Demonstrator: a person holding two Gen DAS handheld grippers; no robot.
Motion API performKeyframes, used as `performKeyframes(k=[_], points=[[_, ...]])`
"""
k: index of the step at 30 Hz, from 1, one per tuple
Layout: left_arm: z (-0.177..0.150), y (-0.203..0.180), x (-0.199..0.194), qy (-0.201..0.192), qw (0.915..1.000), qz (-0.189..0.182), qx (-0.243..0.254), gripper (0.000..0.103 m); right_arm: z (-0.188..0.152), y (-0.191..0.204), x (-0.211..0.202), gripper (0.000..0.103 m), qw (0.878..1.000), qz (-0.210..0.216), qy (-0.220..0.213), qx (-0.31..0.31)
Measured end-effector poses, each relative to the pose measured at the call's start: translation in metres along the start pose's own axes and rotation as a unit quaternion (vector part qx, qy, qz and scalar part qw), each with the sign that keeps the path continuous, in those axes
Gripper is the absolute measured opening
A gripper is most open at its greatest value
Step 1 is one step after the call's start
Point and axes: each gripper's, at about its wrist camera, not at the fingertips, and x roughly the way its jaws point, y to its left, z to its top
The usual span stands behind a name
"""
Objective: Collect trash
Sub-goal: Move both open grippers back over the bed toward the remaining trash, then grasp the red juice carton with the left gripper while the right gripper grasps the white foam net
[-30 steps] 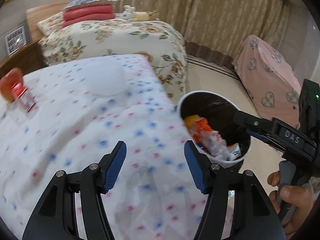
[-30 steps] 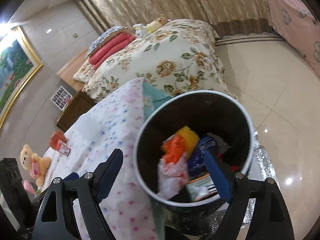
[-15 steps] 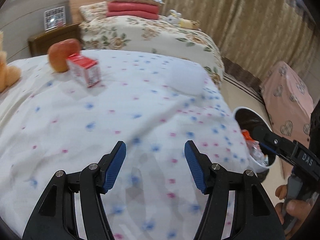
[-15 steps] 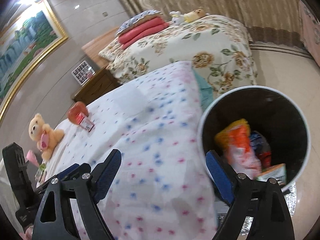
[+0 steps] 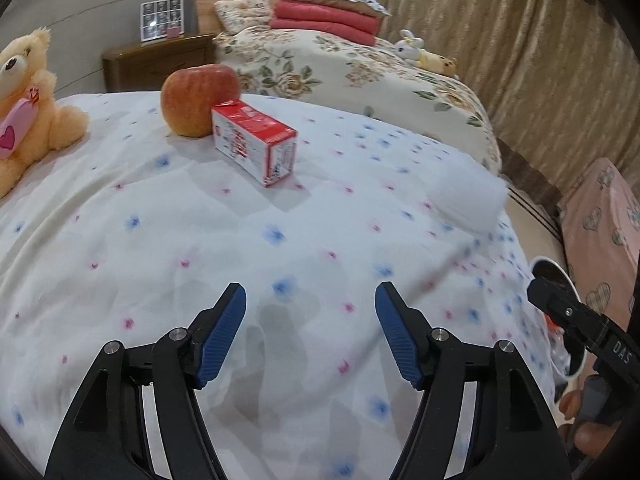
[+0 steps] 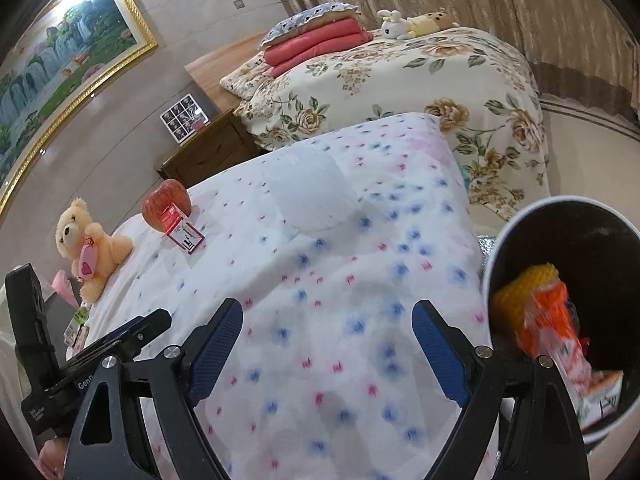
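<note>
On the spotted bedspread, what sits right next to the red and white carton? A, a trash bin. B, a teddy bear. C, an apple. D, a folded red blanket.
C: the apple sits right behind the carton, while the teddy bear sits apart at the left.

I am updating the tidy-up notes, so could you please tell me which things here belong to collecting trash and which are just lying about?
For the job:
- red carton lying on the bed
- trash bin, already holding wrappers
- both tools, open and empty

Just lying about:
- apple, possibly not trash
- teddy bear
- white pad
- folded red blankets
</note>
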Motion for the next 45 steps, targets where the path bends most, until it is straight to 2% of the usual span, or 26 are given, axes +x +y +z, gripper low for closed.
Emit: performKeyframes(k=[9,13,28,34,37,39,41,45], points=[[0.028,0.004,0.025,-0.001,0.9996,0.026,-0.012,0.073,0.026,0.005,0.029,0.088,1.0,-0.005,0.005,-0.022],[0.039,0.006,0.039,0.0,0.9991,0.039,-0.015,0.078,0.036,0.005,0.044,0.088,1.0,-0.008,0.008,-0.028],[0.078,0.011,0.089,0.028,0.9948,0.09,-0.039,0.078,0.063,0.005,0.083,0.088,0.999,-0.018,0.017,-0.037],[0.086,0.016,0.095,0.027,0.9936,0.095,-0.054,0.078,0.067,0.01,0.091,0.087,0.998,-0.025,0.02,-0.044],[0.088,0.017,0.096,0.02,0.993,0.103,-0.053,0.078,0.067,0.014,0.094,0.073,0.998,-0.028,0.022,-0.051],[0.089,0.017,0.096,0.014,0.9935,0.1,-0.052,0.072,0.066,0.016,0.095,0.053,0.998,-0.032,0.023,-0.057],[0.089,0.018,0.097,0.013,0.9945,0.093,-0.048,0.05,0.065,0.017,0.095,0.045,0.997,-0.032,0.024,-0.06],[0.09,0.018,0.095,0.008,0.9961,0.076,-0.044,0.045,0.063,0.018,0.093,0.034,0.998,-0.024,0.024,-0.057]])
